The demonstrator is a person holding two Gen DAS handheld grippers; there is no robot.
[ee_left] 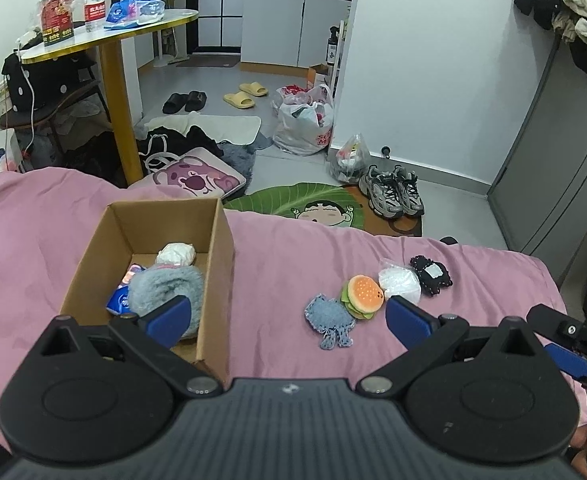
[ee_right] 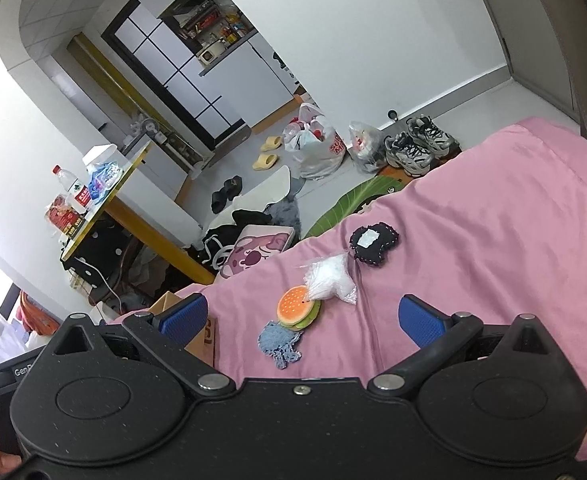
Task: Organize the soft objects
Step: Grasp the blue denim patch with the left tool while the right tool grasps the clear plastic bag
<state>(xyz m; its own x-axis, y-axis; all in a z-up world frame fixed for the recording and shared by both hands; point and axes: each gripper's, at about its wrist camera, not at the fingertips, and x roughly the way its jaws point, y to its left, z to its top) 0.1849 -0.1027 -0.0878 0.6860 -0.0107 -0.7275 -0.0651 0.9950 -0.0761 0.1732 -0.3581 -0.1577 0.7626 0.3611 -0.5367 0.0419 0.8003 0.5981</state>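
A cardboard box (ee_left: 221,264) stands on the pink bed cover (ee_left: 285,264), holding a grey fluffy toy (ee_left: 165,288), a white bundle (ee_left: 175,255) and a blue packet (ee_left: 118,302). To its right lie a blue knitted toy (ee_left: 330,322), a burger plush (ee_left: 363,296), a white plastic bag (ee_left: 399,283) and a black knitted piece (ee_left: 430,274). My left gripper (ee_left: 287,322) is open above the box's right wall, holding nothing. My right gripper (ee_right: 303,316) is open and empty, hovering near the burger plush (ee_right: 298,306), blue toy (ee_right: 279,344), white bag (ee_right: 331,278) and black piece (ee_right: 373,243).
Beyond the bed's far edge the floor holds a pink cushion (ee_left: 197,178), a green mat (ee_left: 293,204), sneakers (ee_left: 393,192), plastic bags (ee_left: 305,120) and slippers (ee_left: 245,94). A yellow-edged table (ee_left: 109,34) with bottles stands at the left. The right gripper's tip (ee_left: 565,356) shows at the right edge.
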